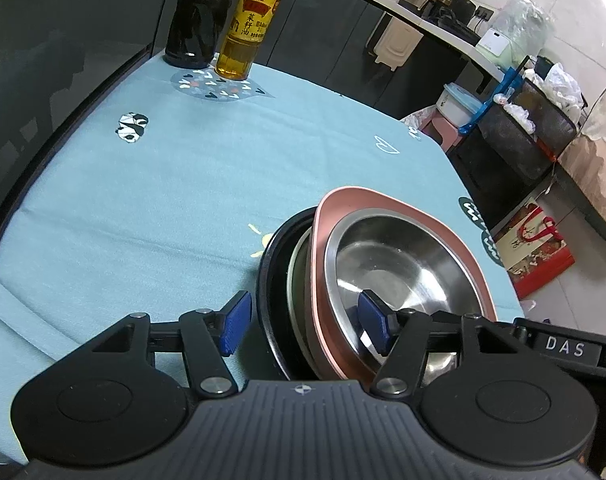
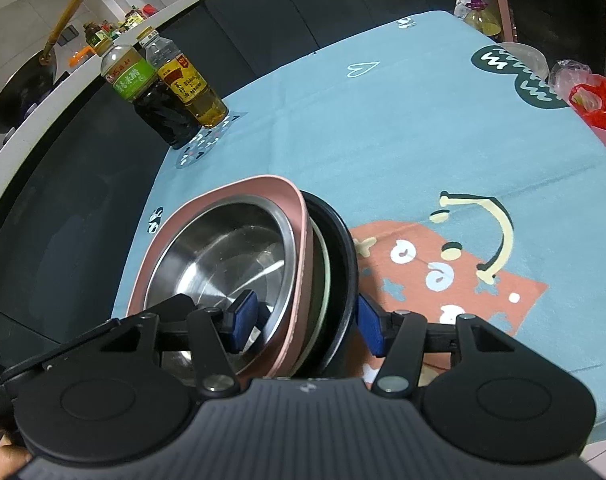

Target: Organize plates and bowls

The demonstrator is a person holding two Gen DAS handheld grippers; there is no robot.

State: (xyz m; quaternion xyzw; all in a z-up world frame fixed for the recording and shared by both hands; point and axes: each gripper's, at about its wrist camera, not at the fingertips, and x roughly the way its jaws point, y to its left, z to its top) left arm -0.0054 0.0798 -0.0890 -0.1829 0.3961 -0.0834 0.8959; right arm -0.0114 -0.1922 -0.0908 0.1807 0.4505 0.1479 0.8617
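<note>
Under the steel bowl [image 1: 399, 268], the stacked dishes [image 2: 335, 248] show only rims.

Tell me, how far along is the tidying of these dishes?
Mostly done, it seems: the steel bowl sits in the pink plate, nested over a black bowl. Both the left gripper and the right gripper straddle the stack's rims, jaws wide, not pressing. A clear bowl at the far edge may remain.
</note>
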